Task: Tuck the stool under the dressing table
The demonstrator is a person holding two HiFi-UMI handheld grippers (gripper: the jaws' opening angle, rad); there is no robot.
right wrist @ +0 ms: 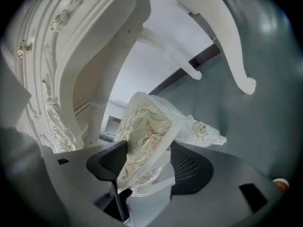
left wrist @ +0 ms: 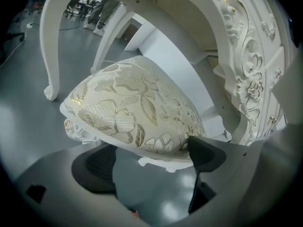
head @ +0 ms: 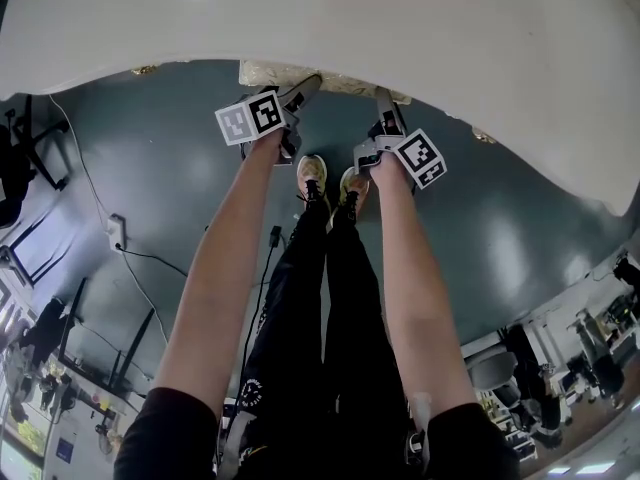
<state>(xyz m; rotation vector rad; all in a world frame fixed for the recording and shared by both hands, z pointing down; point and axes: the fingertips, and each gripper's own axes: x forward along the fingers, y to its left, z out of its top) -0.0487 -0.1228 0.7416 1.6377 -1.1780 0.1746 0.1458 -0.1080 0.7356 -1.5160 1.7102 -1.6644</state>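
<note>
Stool (head: 290,71) standing on the grey floor (head: 150,148), pushed partly beneath the white carved dressing table (head: 350,18), its gold-flowered seat showing just under the table's front edge. Left hand-held gripper (left wrist: 151,157): jaws wide apart, with the near rim of the seat lying across their tips and no clamp evident. Right hand-held gripper (right wrist: 147,162): turned on its side, jaws clamped on the seat's edge, one pad on the cushion and the other beneath it.
</note>
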